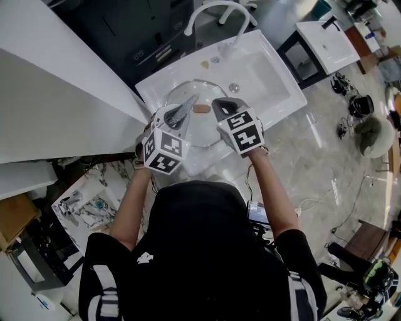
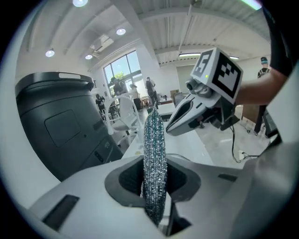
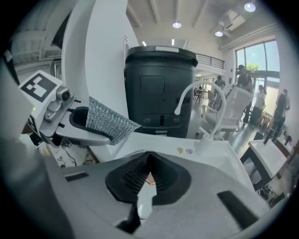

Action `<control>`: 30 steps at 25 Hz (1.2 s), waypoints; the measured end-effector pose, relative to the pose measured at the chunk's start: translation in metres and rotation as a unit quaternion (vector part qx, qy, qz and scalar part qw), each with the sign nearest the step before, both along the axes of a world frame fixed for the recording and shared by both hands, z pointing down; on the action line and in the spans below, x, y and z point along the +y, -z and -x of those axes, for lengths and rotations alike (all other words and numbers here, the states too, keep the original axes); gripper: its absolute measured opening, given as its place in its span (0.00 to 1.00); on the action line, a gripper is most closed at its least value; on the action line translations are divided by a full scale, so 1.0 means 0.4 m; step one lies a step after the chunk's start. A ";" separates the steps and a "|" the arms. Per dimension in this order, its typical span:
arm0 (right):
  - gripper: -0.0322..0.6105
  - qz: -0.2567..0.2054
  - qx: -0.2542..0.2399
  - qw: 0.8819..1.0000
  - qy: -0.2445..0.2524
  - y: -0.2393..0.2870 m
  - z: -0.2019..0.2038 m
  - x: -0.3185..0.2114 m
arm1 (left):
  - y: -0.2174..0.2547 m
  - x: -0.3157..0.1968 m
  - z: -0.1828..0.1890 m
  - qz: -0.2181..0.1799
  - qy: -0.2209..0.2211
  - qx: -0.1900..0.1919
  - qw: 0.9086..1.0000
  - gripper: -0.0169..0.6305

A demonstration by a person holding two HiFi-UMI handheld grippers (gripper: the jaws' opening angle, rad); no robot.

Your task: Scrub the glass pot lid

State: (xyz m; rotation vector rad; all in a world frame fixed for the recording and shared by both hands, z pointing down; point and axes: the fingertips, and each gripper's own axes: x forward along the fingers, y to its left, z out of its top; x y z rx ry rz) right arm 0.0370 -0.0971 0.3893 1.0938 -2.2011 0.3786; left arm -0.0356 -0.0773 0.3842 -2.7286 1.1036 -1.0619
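Note:
The glass pot lid (image 1: 203,130) lies flat at the near end of the white sink (image 1: 270,74), its brown knob (image 1: 200,108) facing up. My left gripper (image 1: 182,113) is shut on a silvery mesh scrubber (image 2: 155,158), which sticks out over the lid's left part (image 1: 187,107). My right gripper (image 1: 220,105) hovers over the lid just right of the knob, jaws shut. In the right gripper view (image 3: 148,164) a small copper-coloured bit (image 3: 149,179) shows right below the closed jaws; I cannot tell whether it is pinched. The two grippers stand close together.
A white curved faucet (image 1: 213,9) rises at the sink's far end, with a black bin-like appliance (image 1: 135,34) behind it. A white counter (image 1: 56,94) borders the left. Cables and gear lie on the shiny floor (image 1: 326,157) to the right.

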 end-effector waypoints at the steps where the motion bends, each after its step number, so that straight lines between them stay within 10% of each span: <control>1: 0.05 -0.012 -0.009 1.000 -0.002 0.030 0.005 -0.002 | 0.024 -0.004 -0.001 -0.006 0.001 0.010 1.000 0.14; 13: 0.05 -0.191 -0.071 0.979 -0.018 0.407 0.035 -0.019 | 0.340 -0.068 -0.016 -0.114 0.008 0.103 0.988 0.14; 30: 0.05 -0.286 -0.100 0.952 -0.030 0.635 0.033 -0.005 | 0.602 -0.100 0.010 -0.185 0.029 0.217 0.958 0.14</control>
